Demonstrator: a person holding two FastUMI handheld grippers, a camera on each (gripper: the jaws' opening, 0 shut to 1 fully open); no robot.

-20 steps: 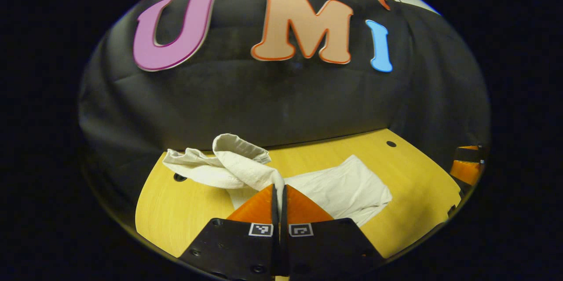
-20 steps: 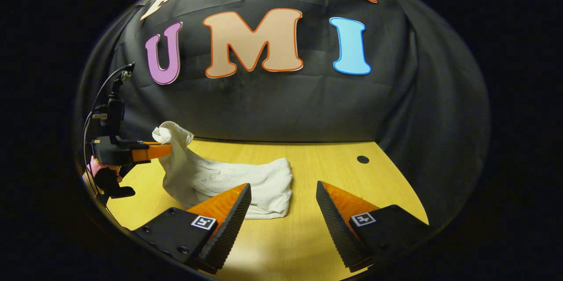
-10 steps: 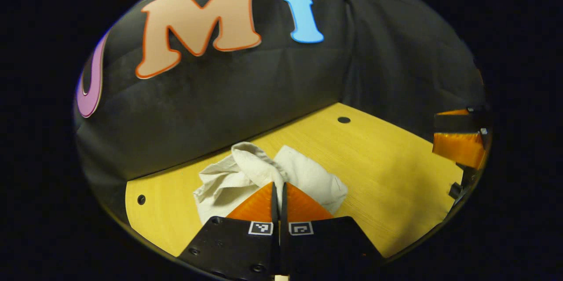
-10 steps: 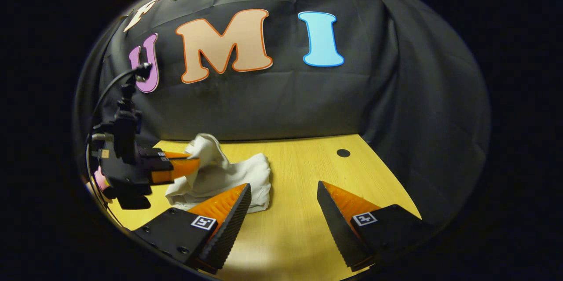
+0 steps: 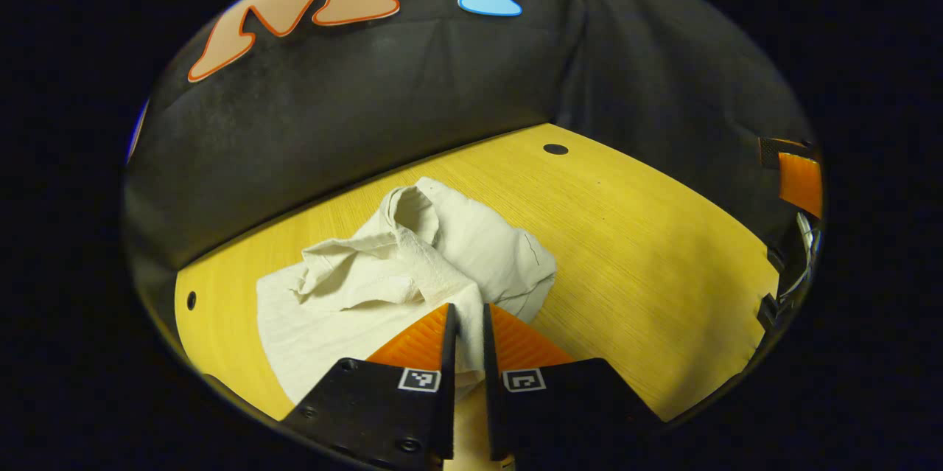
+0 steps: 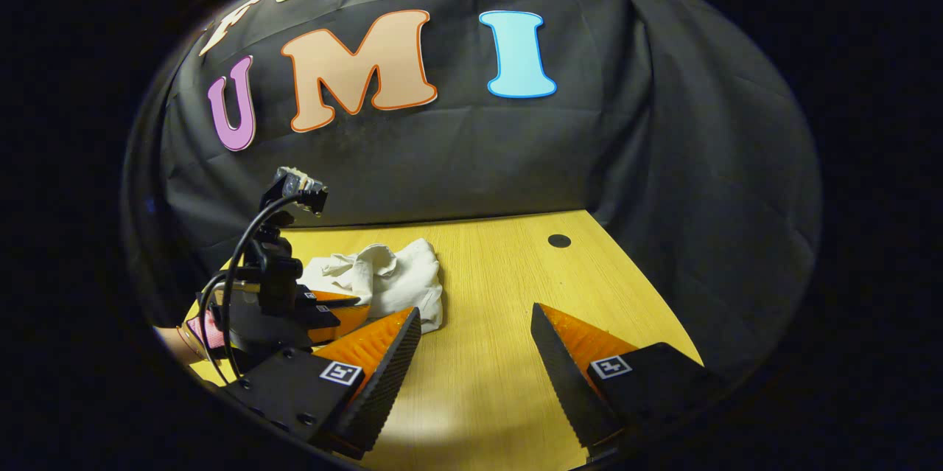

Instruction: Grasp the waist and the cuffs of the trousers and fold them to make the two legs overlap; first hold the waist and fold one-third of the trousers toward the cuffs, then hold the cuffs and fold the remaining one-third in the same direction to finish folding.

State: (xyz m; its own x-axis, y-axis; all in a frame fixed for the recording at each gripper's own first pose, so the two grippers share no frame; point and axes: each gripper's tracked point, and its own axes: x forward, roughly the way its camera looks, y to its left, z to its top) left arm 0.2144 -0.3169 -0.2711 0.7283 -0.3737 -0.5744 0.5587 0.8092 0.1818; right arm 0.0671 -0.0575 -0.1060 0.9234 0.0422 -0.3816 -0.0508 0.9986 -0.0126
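Left gripper: fingers nearly together, narrow gap, a fold of the trousers between the tips; whether both press on it, cannot tell.
Trousers: pale, bunched in a crumpled heap on the tabletop, near its back edge, left of centre.
Right gripper: fingers wide apart, holding nothing, over bare tabletop just right of the trousers.

Dim overall, lit from above; soft glare on the yellow worktop; dark wall cloth swallowing detail; strong fisheye bending at edges; sharp centrally.
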